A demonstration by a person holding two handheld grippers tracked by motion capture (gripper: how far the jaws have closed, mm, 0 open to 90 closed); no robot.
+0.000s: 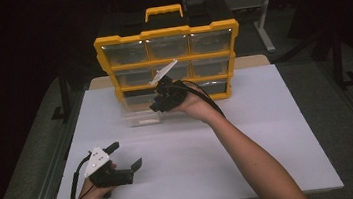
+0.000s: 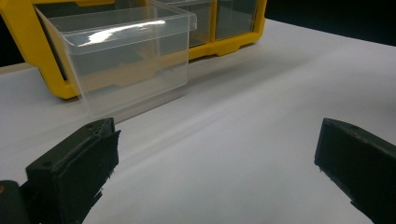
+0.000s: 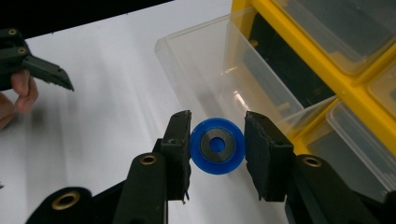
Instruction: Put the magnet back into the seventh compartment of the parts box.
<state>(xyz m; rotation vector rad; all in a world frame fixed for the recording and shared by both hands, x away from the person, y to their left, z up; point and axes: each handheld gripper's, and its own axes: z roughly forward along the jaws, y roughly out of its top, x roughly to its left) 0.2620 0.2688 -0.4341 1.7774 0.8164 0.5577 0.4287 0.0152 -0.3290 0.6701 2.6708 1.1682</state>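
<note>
**Blue wheel held over the open drawer**

The wheel (image 3: 217, 145) is a small blue disc with a grey hub and a hole through its middle, and it sits between the two pads of the right gripper (image 3: 217, 151), pinched across its rim with its flat face turned toward the gripper's camera. It looks like hard plastic over a metal core: light, stiff, and smooth enough on the rim to squirm out if the squeeze slackens. Across the rim, as it is held now, seems the best hold; the flat faces would offer a broader seat, but the pads would then cover the hole.

Just behind the wheel stands a clear drawer (image 3: 219, 74), pulled right out of its slot and resting on the worktop (image 1: 267, 119) in front of the organiser (image 1: 167, 60). I see nothing lying in it. From where I stand the wheel hangs near the drawer's front rim, slightly above it; whether it is over the opening or just short of it I cannot tell.

The organiser is a yellow frame with three rows of clear drawers and a handle on top; its bottom-left slot is the vacant one.

Well away, near the worktop's front left corner, the left gripper (image 1: 125, 156) rests low with its jaws spread wide and nothing between them, pointing toward the drawer.
</note>
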